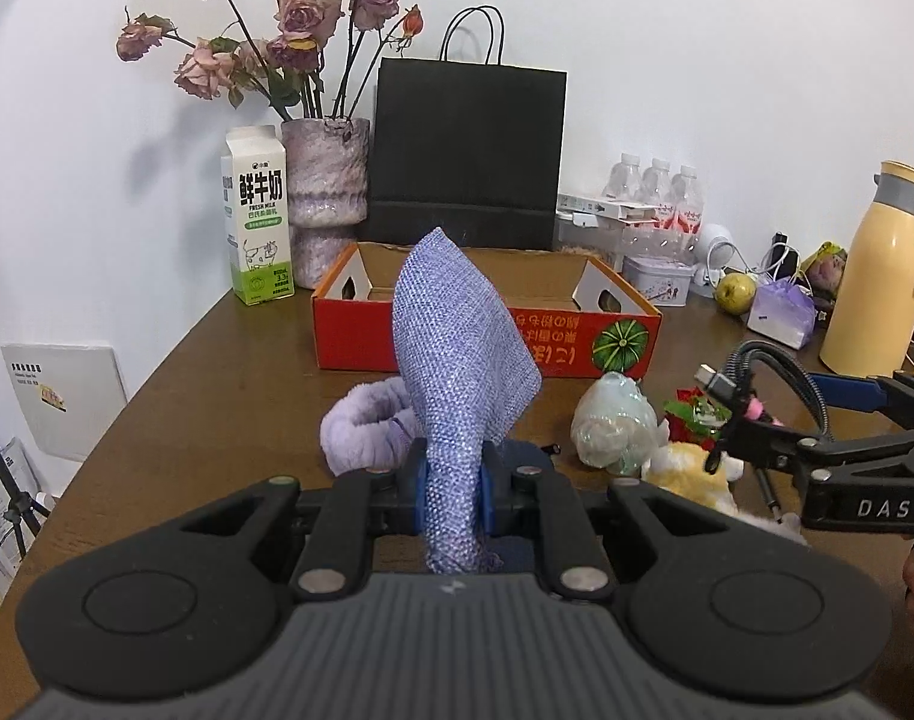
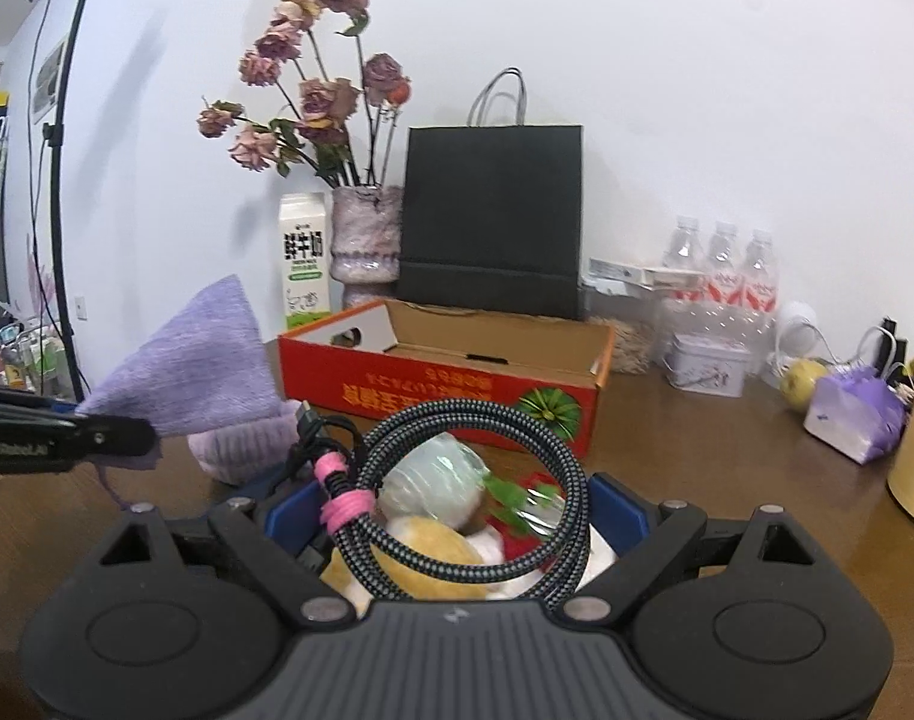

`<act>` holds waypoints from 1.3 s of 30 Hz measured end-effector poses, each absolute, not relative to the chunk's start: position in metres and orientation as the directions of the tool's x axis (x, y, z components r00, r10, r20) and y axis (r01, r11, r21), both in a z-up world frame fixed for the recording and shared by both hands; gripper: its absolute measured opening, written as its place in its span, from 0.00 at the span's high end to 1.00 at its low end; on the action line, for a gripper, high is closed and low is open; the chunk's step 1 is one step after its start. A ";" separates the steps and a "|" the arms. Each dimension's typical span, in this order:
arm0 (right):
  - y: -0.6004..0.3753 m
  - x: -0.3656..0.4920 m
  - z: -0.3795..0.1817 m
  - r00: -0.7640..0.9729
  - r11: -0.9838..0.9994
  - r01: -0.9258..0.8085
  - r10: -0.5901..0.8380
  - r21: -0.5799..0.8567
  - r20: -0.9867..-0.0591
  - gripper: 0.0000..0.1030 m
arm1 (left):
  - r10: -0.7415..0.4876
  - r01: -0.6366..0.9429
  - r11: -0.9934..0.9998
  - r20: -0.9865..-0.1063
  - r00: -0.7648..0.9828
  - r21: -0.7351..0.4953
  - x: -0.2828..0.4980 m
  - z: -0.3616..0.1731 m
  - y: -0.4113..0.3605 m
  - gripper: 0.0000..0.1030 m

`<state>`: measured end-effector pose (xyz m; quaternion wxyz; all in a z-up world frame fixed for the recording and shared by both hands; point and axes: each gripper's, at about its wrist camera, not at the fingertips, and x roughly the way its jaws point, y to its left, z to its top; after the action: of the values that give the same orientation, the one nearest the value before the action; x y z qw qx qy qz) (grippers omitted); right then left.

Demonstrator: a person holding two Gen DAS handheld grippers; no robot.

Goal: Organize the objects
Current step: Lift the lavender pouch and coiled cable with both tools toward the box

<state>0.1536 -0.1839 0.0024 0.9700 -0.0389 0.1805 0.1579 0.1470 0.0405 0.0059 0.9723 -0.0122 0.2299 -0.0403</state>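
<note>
My left gripper [image 1: 453,495] is shut on a purple woven pouch [image 1: 457,360] and holds it upright above the table, in front of the red cardboard box [image 1: 487,336]. The pouch also shows in the right wrist view [image 2: 198,366]. My right gripper [image 2: 457,516] is shut on a coiled braided cable [image 2: 475,480] with a pink tie, held above a yellow plush toy [image 2: 432,558]. The right gripper and the cable [image 1: 757,384] show at the right of the left wrist view. The open red box [image 2: 444,384] is empty as far as I see.
On the brown table [image 1: 216,396] lie a lilac fluffy band [image 1: 366,426], a plastic-wrapped ball [image 1: 616,420] and a red-green item [image 1: 694,414]. Behind the box stand a milk carton [image 1: 255,216], a vase of dried roses [image 1: 324,192], a black paper bag [image 1: 466,150], water bottles [image 1: 661,198], a tin [image 1: 661,279], an apple [image 1: 736,291], a yellow thermos [image 1: 877,276].
</note>
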 end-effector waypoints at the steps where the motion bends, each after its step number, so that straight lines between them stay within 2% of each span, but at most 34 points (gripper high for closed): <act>1: -0.181 0.155 0.003 0.884 0.946 -0.325 0.296 -0.019 -0.362 0.10 | -0.084 0.072 0.996 -0.446 0.891 -0.044 0.149 0.006 0.040 0.84; 16: -0.152 0.182 0.016 0.876 0.938 -0.347 0.318 -0.018 -0.363 0.10 | -0.098 0.079 0.995 -0.449 0.888 -0.061 0.171 0.013 0.038 0.84; 39: -0.138 0.253 0.044 0.882 0.937 -0.349 0.332 0.008 -0.334 0.10 | -0.090 0.069 0.995 -0.400 0.912 -0.067 0.236 0.038 0.032 0.84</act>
<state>0.2534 -0.1378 0.0437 0.9697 -0.0263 0.1675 0.1756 0.2363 0.0317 0.0385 0.9774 -0.0256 0.2058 -0.0406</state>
